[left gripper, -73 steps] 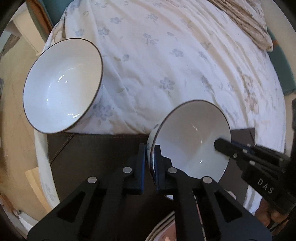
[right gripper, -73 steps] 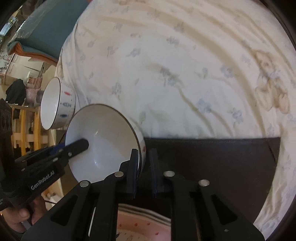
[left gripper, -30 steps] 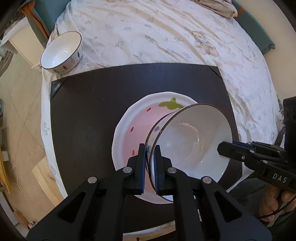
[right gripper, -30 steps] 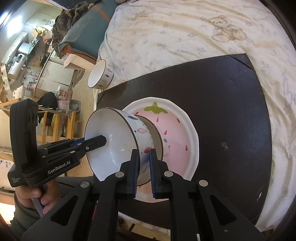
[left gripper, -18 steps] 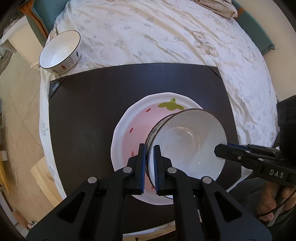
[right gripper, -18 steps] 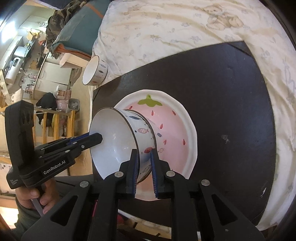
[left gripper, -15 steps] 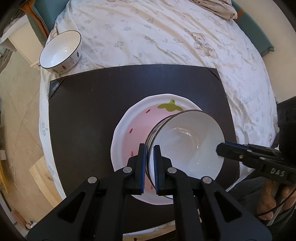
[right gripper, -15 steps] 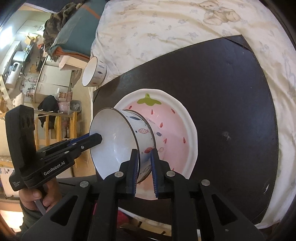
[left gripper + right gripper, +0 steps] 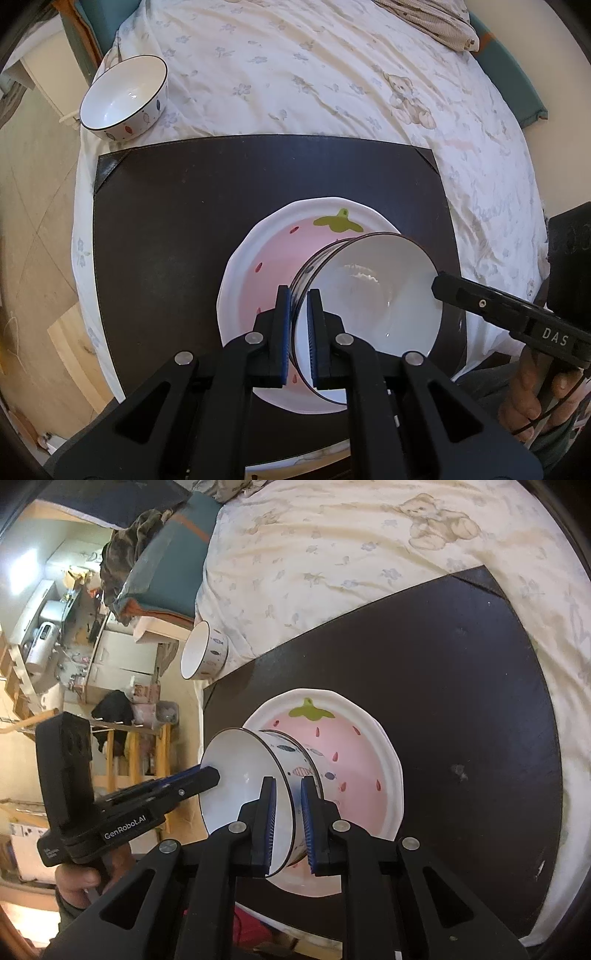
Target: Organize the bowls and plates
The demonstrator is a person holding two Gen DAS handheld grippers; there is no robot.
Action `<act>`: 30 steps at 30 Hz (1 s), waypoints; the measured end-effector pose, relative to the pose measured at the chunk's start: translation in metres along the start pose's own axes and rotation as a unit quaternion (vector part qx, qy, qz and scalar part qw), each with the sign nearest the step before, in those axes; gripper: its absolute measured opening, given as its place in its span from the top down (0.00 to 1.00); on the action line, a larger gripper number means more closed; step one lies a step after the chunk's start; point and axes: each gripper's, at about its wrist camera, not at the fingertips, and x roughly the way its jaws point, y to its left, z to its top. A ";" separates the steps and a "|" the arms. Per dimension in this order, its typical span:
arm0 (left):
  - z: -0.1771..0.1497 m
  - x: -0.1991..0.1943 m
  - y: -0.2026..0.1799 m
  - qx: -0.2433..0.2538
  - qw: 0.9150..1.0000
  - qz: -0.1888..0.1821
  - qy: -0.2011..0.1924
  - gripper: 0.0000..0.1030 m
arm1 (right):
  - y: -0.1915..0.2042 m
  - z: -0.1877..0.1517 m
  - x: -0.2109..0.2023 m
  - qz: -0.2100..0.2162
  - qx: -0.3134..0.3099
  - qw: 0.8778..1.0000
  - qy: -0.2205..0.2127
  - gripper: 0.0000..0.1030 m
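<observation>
A white bowl with fish prints [image 9: 373,295] [image 9: 240,775] hangs tilted over a pink strawberry plate [image 9: 258,266] [image 9: 354,760] on a dark mat [image 9: 166,221] [image 9: 461,701]. Its mouth faces the left wrist camera. My left gripper [image 9: 298,295] is shut on its near rim. My right gripper [image 9: 287,781] is shut on the opposite rim, one finger inside and one outside. I cannot tell whether the bowl's foot touches the plate. A second, matching bowl [image 9: 125,98] [image 9: 203,655] sits upright on the sheet past the mat's far left corner.
The mat lies on a bed with a floral sheet [image 9: 314,74] [image 9: 351,554]. A teal cushion [image 9: 166,565] lies at its edge. Bare floor [image 9: 33,221] runs along the left of the bed. A hand [image 9: 532,384] [image 9: 85,878] holds each gripper's handle.
The bowl came back from the sheet to above the plate, held by both grippers. In the last second it settled slightly lower and flatter; the right jaws stand a touch wider.
</observation>
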 end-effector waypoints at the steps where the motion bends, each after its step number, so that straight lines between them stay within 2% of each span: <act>1: 0.001 0.000 0.001 0.000 1.000 0.000 0.000 0.93 | 0.001 0.001 0.001 -0.004 -0.002 1.000 -0.001 0.84; 6: 0.000 0.001 0.003 -0.008 1.000 -0.005 0.004 0.93 | -0.001 -0.001 0.010 -0.021 -0.004 1.000 0.009 0.84; 12: -0.001 -0.010 0.002 0.003 1.000 0.002 -0.015 0.93 | 0.000 0.001 -0.005 0.002 -0.009 1.000 -0.020 0.84; 16: -0.002 -0.006 0.004 -0.004 1.000 -0.001 -0.005 0.93 | -0.003 0.000 0.003 -0.015 -0.008 1.000 -0.006 0.84; 20: -0.004 -0.017 -0.004 0.023 0.999 0.020 -0.017 0.93 | 0.003 -0.001 -0.001 -0.010 -0.020 1.000 -0.018 0.84; 21: -0.006 -0.023 -0.006 0.032 0.999 0.028 -0.028 0.91 | 0.006 -0.001 -0.005 -0.006 -0.027 0.999 -0.025 0.84; 23: -0.008 -0.030 -0.007 0.039 0.998 0.037 -0.042 0.76 | 0.010 -0.003 -0.011 -0.004 -0.040 0.998 -0.040 0.84; 24: -0.009 -0.033 -0.007 0.041 0.997 0.040 -0.048 0.60 | 0.012 -0.004 -0.014 -0.002 -0.045 0.998 -0.044 0.84; 25: -0.009 -0.036 -0.006 0.041 0.997 0.042 -0.054 0.50 | 0.013 -0.005 -0.015 0.000 -0.047 0.998 -0.045 0.84; 30: -0.008 -0.043 0.001 0.028 0.996 0.041 -0.076 0.49 | 0.019 -0.007 -0.020 -0.010 -0.062 0.996 -0.060 0.84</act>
